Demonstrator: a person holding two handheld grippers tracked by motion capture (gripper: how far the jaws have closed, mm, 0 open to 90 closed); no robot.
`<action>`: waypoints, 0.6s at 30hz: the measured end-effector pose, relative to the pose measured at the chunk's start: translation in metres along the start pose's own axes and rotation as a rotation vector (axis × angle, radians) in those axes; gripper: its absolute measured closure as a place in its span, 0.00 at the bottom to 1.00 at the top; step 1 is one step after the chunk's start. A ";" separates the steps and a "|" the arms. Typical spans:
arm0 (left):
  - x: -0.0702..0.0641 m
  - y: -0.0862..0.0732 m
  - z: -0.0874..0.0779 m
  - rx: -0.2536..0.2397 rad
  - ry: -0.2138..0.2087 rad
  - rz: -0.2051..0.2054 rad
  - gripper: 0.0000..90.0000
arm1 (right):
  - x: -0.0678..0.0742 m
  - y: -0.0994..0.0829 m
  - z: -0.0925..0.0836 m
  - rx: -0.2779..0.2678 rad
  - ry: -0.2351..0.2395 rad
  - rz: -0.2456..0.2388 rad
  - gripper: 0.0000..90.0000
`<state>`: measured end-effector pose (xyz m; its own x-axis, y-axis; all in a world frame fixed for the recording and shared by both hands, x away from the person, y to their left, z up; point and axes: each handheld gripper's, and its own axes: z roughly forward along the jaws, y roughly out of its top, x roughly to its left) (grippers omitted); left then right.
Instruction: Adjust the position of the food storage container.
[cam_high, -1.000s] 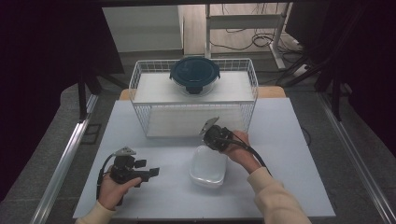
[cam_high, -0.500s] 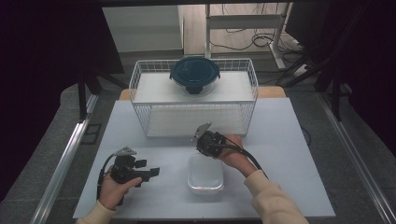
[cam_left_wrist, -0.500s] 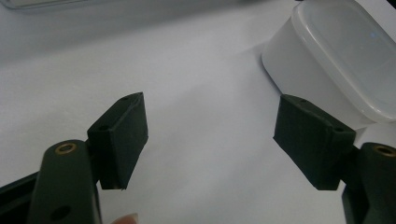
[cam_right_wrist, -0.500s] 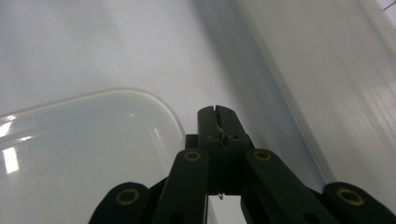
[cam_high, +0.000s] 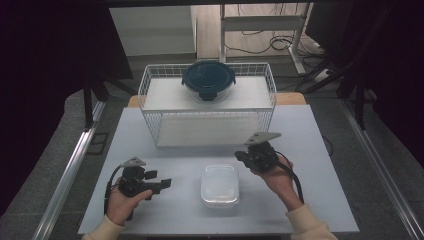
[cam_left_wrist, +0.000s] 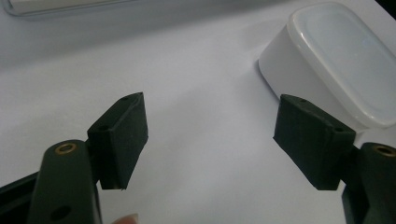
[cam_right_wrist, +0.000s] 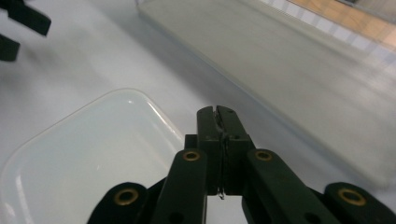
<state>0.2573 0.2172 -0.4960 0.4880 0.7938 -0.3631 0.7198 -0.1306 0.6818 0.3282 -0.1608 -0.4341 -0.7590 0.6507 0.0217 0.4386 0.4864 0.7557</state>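
A white table (cam_high: 320, 150) carries a wire basket (cam_high: 207, 107) at twelve o'clock, a round dark-lidded container (cam_high: 208, 80) on top. The rectangular white lidded container (cam_high: 220, 185), long axis twelve-to-six, lies between left claw (cam_high: 162, 183), spread wide, and right claw (cam_high: 241, 156), pinched closed on nothing.
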 end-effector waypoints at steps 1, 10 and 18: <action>-0.002 0.001 0.001 -0.006 -0.006 -0.001 0.29 | -0.002 -0.007 -0.006 -0.018 -0.006 0.042 0.91; -0.016 0.005 -0.001 -0.047 -0.030 0.003 0.31 | -0.008 -0.061 -0.037 -0.095 0.002 0.251 0.41; -0.020 0.005 0.000 -0.045 -0.032 0.011 0.32 | -0.012 -0.076 -0.044 -0.112 0.048 0.338 0.33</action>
<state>0.2511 0.2004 -0.4853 0.5116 0.7730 -0.3751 0.6916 -0.1115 0.7137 0.2829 -0.2311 -0.4632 -0.6033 0.7343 0.3111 0.6152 0.1803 0.7675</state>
